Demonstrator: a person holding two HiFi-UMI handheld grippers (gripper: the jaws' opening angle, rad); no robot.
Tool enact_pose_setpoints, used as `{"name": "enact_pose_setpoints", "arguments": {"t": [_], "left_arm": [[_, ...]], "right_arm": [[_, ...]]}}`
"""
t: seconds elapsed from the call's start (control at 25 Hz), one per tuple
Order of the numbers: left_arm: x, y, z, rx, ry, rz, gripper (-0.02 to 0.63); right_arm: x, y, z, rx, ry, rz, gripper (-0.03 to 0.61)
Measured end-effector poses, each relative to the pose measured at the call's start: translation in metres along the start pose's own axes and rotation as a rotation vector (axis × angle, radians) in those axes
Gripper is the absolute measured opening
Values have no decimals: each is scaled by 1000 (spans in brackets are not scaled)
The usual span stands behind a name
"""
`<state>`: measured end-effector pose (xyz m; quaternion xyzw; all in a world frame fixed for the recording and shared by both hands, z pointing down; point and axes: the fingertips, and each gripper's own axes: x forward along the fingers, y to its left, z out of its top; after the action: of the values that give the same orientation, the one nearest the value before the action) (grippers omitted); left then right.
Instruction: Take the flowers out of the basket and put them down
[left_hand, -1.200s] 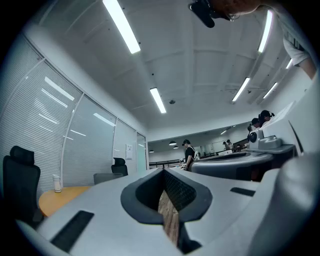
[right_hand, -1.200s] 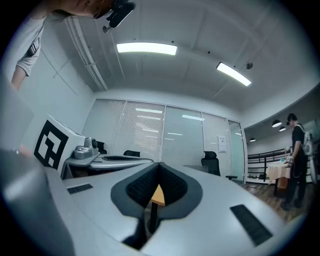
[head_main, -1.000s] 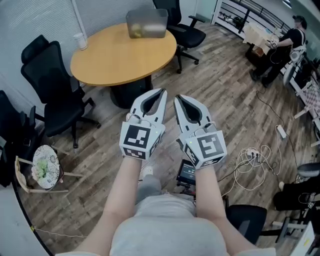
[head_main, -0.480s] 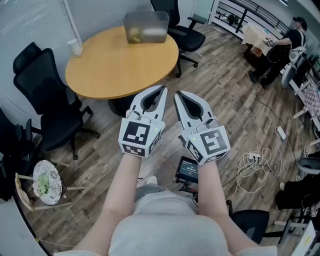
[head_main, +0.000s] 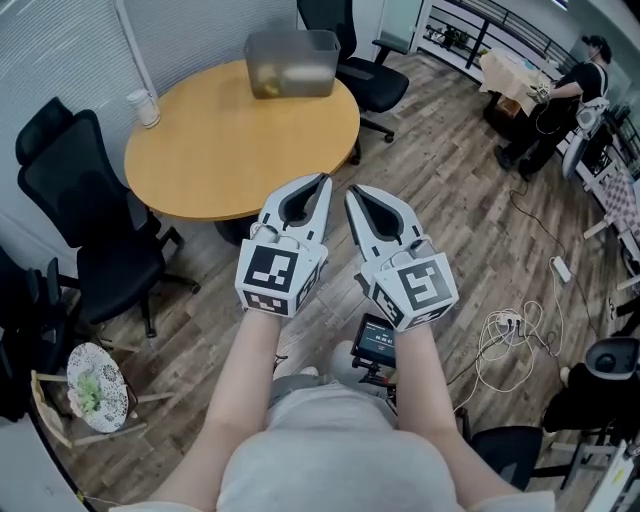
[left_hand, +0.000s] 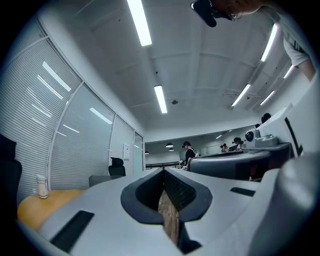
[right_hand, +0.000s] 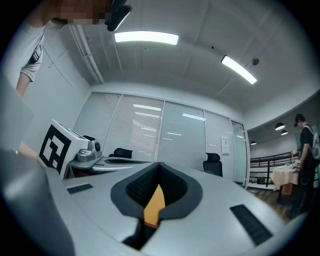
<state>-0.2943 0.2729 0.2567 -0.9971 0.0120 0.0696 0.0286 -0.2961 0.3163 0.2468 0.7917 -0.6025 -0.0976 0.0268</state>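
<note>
Well, both are pressed shut & empty, held side by side: left gripper (head_main: 322, 183), right gripper (head_main: 352, 191). The grey basket (head_main: 312, 80) sits at the round table's (head_main: 225, 145) far edge, straight ahead & well apart, w/ prob. yellowish flowers (head_main: 268, 72) inside. Neither of the 2 is clearly nearer.

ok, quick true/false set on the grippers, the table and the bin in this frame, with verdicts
1. The left gripper and the right gripper both have their jaws shut with nothing between them. True.
2. The grey bin stands on the floor. False: it stands on the round table.
3. A white cup stands near the table's edge. True.
4. The office chairs by the table are white. False: they are black.
</note>
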Motion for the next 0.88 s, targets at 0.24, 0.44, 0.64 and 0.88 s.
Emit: {"name": "enact_pose_setpoints", "arguments": {"t": [0.24, 0.44, 0.64, 0.88], "left_arm": [[17, 19, -7, -5, 10, 13, 5], [35, 32, -14, 6, 18, 25, 5], [62, 46, -20, 9, 21, 36, 5], [99, 56, -26, 12, 9, 26, 5]], "right_arm": [[20, -16, -8, 41, 7, -10, 25], [37, -38, -16, 60, -21, -27, 25], [57, -61, -20, 86, -49, -23, 25], [80, -83, -20, 152, -109, 63, 26]]}}
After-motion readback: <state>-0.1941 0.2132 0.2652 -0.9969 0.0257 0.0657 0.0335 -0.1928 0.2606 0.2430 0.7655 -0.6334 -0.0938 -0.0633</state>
